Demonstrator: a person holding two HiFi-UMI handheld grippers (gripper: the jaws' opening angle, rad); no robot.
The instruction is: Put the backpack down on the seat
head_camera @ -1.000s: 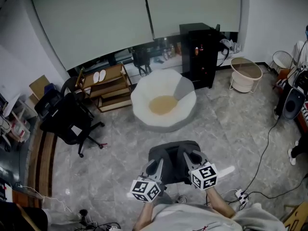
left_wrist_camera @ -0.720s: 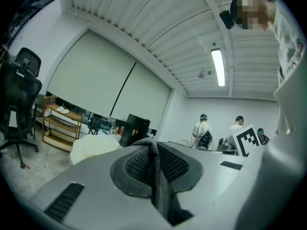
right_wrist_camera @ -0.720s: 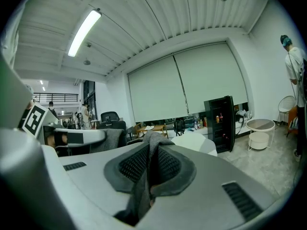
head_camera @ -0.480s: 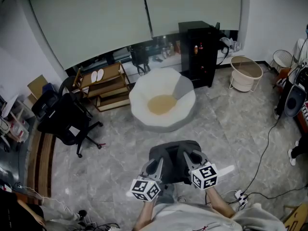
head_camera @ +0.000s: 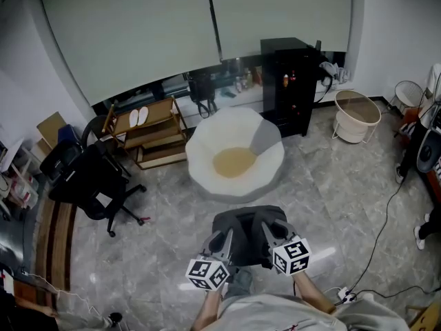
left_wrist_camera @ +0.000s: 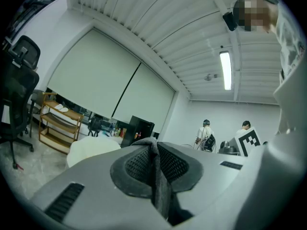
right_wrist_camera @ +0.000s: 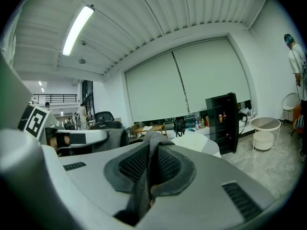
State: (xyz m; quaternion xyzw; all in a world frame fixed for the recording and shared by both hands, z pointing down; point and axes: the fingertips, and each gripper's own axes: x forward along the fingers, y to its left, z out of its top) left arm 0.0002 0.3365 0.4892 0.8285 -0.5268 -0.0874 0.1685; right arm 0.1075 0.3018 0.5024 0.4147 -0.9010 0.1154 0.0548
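- Since a second ago the seat (head_camera: 203, 143) has slid slightly lower in the head view, nearer the backpack (head_camera: 244, 221); the grip on it has not changed.
- Left gripper (head_camera: 222, 240) is clamped on a grey fold of the backpack's fabric; right gripper (head_camera: 273, 229) pinches another fold the same way.
- Backpack hangs from both grippers over the floor (head_camera: 165, 219), short of the seat and apart from it.

Backpack (head_camera: 244, 219) dark grey; seat (head_camera: 204, 147) white — tan centre; left tool (head_camera: 222, 240) and right tool (head_camera: 274, 227) carry black-and-white square markers.
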